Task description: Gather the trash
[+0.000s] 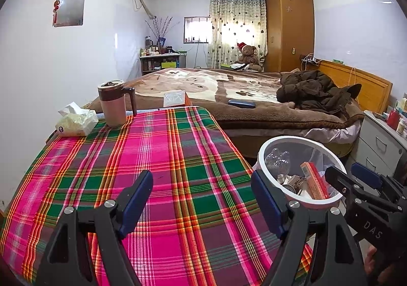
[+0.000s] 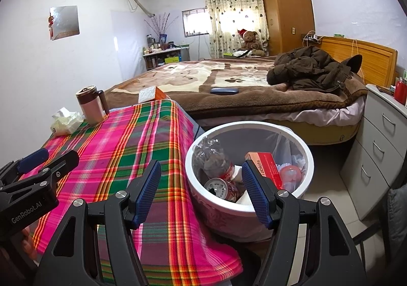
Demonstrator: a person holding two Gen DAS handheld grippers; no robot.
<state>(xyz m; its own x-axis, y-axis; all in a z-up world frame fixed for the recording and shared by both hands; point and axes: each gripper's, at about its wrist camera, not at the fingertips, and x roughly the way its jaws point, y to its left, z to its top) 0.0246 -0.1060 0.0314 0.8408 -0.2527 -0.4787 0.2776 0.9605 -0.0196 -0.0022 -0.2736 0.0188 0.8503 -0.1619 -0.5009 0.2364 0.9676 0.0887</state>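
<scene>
From the left wrist view, the left gripper hangs spread wide with nothing between its blue pads, low over the plaid tablecloth, which looks bare apart from a lidded mug and a tissue pack at its far edge; the trash bin stands on the floor just beside the table's right side, already holding a clear plastic bottle and an orange carton, and the right gripper hovers at its rim, its jaws also parted. The risk here, as I judge it, is mistaking the mug or tissues for rubbish, since nothing obviously discardable is left on the cloth. From the right wrist view, the right gripper is released and empty, poised between the table edge and the trash bin, where a crushed bottle, a can, a red tablets box and a pink object lie inside. A careless sweep could knock the bin's rim and tip it, or snag the cloth that droops over the near corner and drag the mug down with it
</scene>
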